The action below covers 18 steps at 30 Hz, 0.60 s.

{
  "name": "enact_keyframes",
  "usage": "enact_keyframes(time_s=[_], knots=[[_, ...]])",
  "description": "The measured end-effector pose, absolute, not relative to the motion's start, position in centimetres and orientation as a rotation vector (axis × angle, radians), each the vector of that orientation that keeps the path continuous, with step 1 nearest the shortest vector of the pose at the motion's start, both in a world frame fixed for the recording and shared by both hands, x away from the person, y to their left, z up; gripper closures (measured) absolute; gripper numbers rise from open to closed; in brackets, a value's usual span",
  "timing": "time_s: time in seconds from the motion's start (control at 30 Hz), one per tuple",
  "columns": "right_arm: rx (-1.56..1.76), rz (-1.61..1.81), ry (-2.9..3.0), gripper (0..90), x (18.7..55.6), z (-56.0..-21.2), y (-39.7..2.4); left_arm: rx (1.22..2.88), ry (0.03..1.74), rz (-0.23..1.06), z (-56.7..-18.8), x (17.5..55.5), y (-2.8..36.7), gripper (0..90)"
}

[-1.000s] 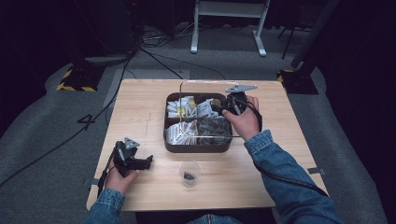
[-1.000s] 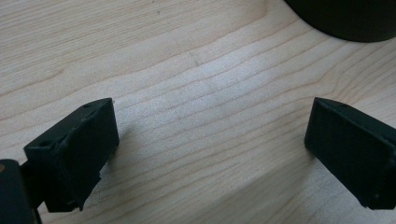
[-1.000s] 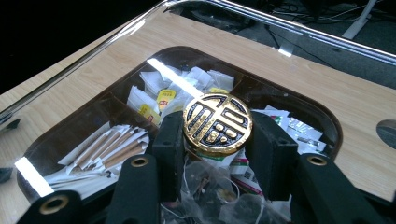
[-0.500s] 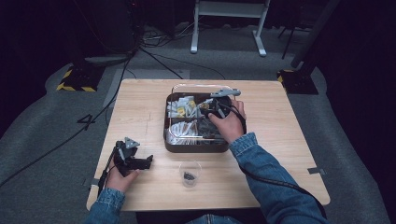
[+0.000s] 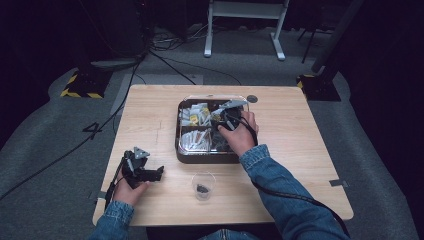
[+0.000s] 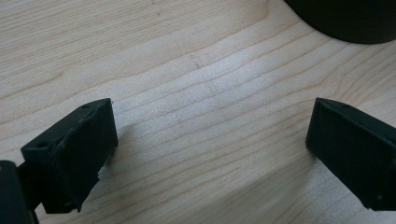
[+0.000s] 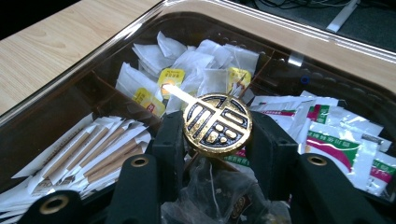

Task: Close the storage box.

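Right gripper (image 7: 217, 140): clamped on a round gold-and-black medallion (image 7: 217, 124), one black jaw on each side of its rim, low over the tray.
Medallion: upright between the jaws, above the middle of the dark compartment tray (image 5: 182, 150).
Tray contents: tea bags with yellow tags (image 7: 171, 77) at the far side, paper-wrapped sticks (image 7: 88, 154) in a nearer compartment, green-and-pink sachets (image 7: 345, 144) beside them.
Left gripper (image 5: 142, 170): jaws wide apart with nothing between, resting on the wooden table (image 6: 196, 93), well apart from the tray.
Plastic cup (image 5: 203, 186): just in front of the tray, something small and dark inside.
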State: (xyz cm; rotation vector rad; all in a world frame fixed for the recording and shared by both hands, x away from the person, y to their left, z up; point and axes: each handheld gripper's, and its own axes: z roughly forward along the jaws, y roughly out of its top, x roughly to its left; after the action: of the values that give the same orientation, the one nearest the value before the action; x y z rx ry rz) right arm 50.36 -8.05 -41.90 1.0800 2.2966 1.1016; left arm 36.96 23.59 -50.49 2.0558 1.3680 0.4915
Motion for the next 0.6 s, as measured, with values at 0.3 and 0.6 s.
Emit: enact_keyframes(time_s=[0.3,0.6], knots=[[1.075,1.098,2.319,58.7,50.3,-42.7,-7.0,2.055,1.368,0.491,-50.5,37.0,23.6,2.5],[1.067,1.108,2.334,58.6,50.5,-43.2,-6.7,2.055,1.368,0.491,-50.5,37.0,23.6,2.5]])
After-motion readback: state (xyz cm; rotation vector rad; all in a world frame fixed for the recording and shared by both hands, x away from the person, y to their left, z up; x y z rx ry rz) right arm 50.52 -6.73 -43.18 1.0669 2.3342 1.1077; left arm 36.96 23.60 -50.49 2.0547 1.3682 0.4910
